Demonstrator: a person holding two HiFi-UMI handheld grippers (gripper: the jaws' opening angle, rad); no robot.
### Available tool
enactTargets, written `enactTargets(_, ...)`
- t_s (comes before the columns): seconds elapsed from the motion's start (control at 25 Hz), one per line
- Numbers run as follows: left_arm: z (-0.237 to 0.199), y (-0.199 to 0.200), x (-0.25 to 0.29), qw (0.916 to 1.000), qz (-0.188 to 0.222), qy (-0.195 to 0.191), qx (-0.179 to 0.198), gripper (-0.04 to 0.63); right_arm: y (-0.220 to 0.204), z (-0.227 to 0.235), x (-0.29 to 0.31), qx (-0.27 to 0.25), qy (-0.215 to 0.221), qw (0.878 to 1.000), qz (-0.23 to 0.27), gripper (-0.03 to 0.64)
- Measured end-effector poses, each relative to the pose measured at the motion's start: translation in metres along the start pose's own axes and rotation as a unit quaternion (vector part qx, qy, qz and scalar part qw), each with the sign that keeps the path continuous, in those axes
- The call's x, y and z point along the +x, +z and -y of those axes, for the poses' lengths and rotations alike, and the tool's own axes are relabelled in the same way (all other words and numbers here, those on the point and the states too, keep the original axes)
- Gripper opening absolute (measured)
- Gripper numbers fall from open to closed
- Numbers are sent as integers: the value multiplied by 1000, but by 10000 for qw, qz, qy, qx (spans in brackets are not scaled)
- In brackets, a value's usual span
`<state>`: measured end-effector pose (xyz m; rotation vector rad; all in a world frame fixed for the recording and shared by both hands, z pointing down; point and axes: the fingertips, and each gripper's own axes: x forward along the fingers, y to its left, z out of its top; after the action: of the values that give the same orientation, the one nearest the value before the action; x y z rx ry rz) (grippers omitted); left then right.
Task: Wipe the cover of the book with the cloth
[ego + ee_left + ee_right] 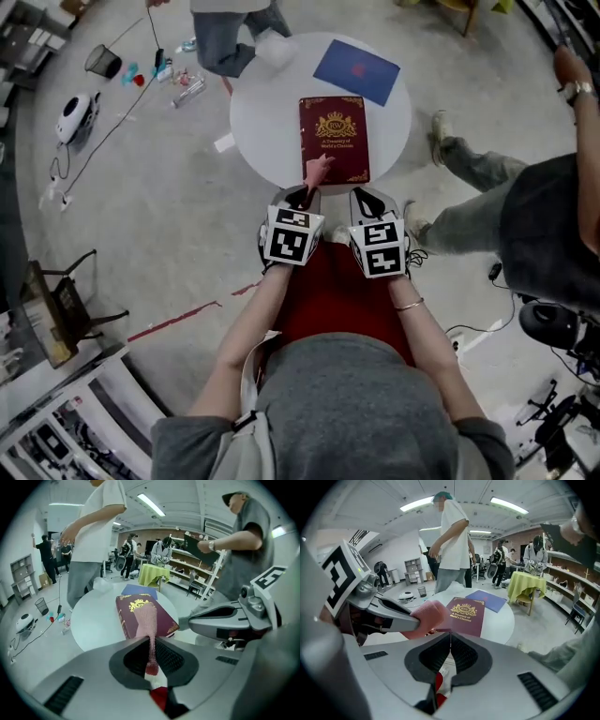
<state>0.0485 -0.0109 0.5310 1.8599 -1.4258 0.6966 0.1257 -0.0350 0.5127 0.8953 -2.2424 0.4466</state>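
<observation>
A maroon book [334, 139] with a gold crest lies on the round white table [262, 112]. My left gripper [300, 198] is at the table's near edge, shut on a pink cloth [319, 171] whose free end rests on the book's near left corner. In the left gripper view the cloth [145, 616] runs from the shut jaws of my left gripper [151, 640] out over the book [164, 619]. My right gripper [367, 202] hovers beside it on the right, off the book. In the right gripper view my right gripper [450, 638] is shut on nothing, with the cloth [427, 617] and book [467, 615] ahead.
A blue folder [356, 71] lies at the table's far right. One person stands at the far side of the table [230, 33] and another is close on the right [525, 211]. Cables, a bin [102, 62] and small items lie on the floor at the left.
</observation>
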Motion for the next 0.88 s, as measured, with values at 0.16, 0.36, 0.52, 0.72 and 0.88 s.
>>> enactTargets(0.16,6,12,-13,9998,192,33,23,32,13,2,-14,0,-20,9997,232,29)
enactTargets(0.36,10,27,-26,9991,406,108,93,32,31,10,-31,60,-68,9986,516,29)
enactTargets(0.52,11,41,-35,9979,603,170,141,32,46,18,-41,105,-127,9971,743,29)
enactTargets(0.72,11,63,-48,9951,949,195,195,32,66,26,-54,166,-190,9943,1032,29)
enactTargets(0.88,8,85,-62,9910,1293,255,240,32,80,30,-62,217,-205,9917,1247,29)
